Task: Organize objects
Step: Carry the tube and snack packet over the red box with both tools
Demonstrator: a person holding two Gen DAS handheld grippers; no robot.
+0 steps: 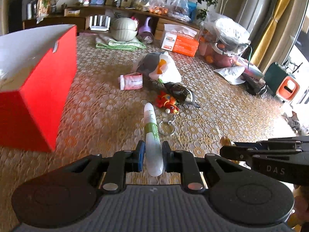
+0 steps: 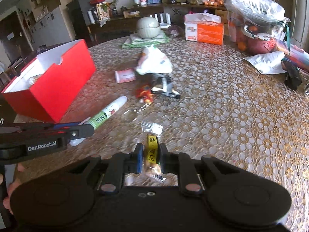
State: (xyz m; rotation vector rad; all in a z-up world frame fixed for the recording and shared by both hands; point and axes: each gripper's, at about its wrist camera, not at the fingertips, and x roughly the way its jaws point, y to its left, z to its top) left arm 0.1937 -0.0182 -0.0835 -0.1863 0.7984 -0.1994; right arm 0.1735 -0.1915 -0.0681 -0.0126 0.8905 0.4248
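Currently, left wrist view: the left tongs (image 1: 152,157) are clamped on a white and green tube (image 1: 151,135), gripped toward its rounded rear end, the blue pads pressing it from both sides. The tube's long axis runs straight ahead along the fingers, cap end pointing away from the camera toward the red charm with keyring (image 1: 167,101) and the pink packet (image 1: 131,81) lying on the desk (image 1: 222,104). The tube appears lifted clear of the patterned cloth, though blur makes the gap hard to confirm. The open red box (image 1: 36,81) stands to the left, well apart from the tube. The right tongs (image 1: 225,148) enter from the right edge. Right wrist view: the right tongs (image 2: 149,158) are closed on a clear snack packet with a yellow label (image 2: 152,147), pinched across its middle; its long axis also points forward, crimped clear end away from the camera. The box (image 2: 52,89) sits at left with its white interior showing, and the tube (image 2: 104,116) angles up-right out of the left tongs (image 2: 87,128). Judgement: both items are picked and the carry step is in hand; the box looks the likely destination. The next move calls for swinging each item leftward over the box rim, tipping its long axis to fit the box length, then releasing one at a time so the two tools do not collide.
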